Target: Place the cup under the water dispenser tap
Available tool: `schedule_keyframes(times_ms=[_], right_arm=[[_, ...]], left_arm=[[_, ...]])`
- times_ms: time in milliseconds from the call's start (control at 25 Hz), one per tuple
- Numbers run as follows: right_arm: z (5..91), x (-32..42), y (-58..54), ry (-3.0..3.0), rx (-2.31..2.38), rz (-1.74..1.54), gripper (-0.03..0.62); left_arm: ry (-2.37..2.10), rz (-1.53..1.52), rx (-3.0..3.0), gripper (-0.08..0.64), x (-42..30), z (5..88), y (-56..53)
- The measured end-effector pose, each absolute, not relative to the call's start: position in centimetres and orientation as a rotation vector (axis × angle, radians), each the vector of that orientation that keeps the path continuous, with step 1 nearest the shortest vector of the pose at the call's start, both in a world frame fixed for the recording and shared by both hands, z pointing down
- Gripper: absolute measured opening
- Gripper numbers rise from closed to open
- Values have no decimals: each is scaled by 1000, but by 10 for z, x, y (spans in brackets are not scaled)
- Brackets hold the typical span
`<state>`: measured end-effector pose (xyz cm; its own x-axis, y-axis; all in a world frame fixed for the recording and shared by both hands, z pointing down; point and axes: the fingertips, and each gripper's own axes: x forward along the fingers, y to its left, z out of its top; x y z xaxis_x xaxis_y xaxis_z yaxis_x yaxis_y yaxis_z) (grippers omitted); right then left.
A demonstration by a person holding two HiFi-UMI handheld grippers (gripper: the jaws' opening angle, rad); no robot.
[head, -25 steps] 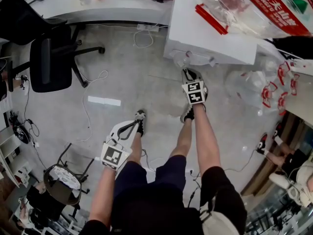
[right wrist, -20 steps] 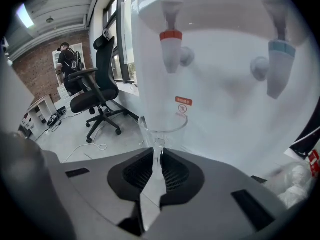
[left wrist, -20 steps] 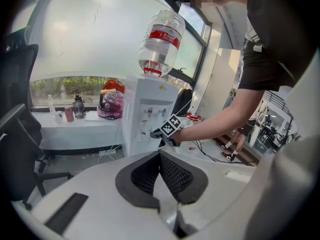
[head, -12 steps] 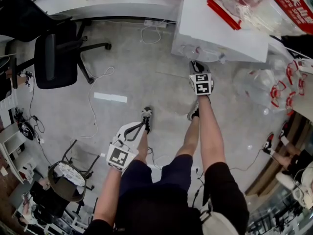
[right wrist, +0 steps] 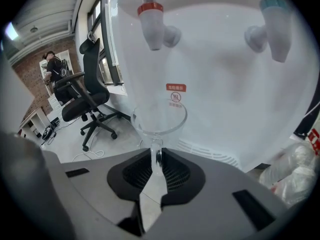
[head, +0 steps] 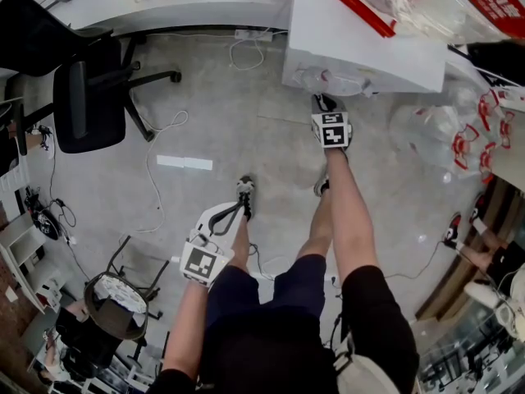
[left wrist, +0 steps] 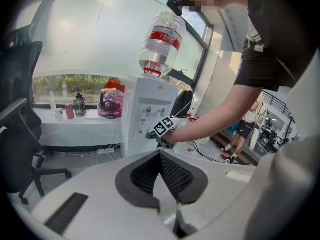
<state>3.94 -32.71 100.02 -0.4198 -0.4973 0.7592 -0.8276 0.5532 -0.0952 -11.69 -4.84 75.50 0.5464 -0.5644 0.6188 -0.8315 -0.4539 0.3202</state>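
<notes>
- Sitting just below the red-capped tap (right wrist: 151, 24) of the white water dispenser (right wrist: 225, 99) is the clear, round, thin-walled cup (right wrist: 159, 118). Its mouth is up and roughly in line with the spout. No view shows whether its base rests on anything.
- The right gripper (right wrist: 156, 156) pinches the cup's near wall between its black pads. The jaws have just been easing apart a little, and the wall sits between them with the pads looking in contact.
- The left gripper (left wrist: 161, 159) is clenched on nothing, low by the person's leg and well apart from the dispenser.
- Risk: if the base is not seated when the pinch lets go, the cup drops or tips, since it is light and held on one side only.
- Risk: a pad dragging on the wall during pull-back would tug the cup out from under the red tap.
- Risk: a sideways drift would put it nearer the blue-capped tap (right wrist: 272, 26), the wrong spout.
</notes>
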Motion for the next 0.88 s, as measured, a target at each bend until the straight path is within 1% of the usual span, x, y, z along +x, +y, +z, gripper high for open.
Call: schedule_keyframes(times_ms=[120,240,320,360,560,840,880], right_arm=[[1001,42,-328,-2073,1064,614,42],[1006,43,-328,-2074,1045,625,82],[1009,42,-325,-2081,1015,645,124],[1009,42,-322,-2080,1005,648,135],[998,50,-307,-2065,1014,654,150],[975,69,-270,-2055,943,680,146],[971,72,-262,-2057,925,683,136]], left_arm=[[-1122,572,2178,0,-115,755,-48],[-1124,569,2175,0,-112,755,-49],[-1127,565,2174,1,-110,754,-52],[-1129,563,2174,0,-110,753,-53],[-1144,545,2179,0,-105,744,-60],[-1159,517,2196,0,-97,718,-75],[-1161,514,2198,1,-94,714,-77]])
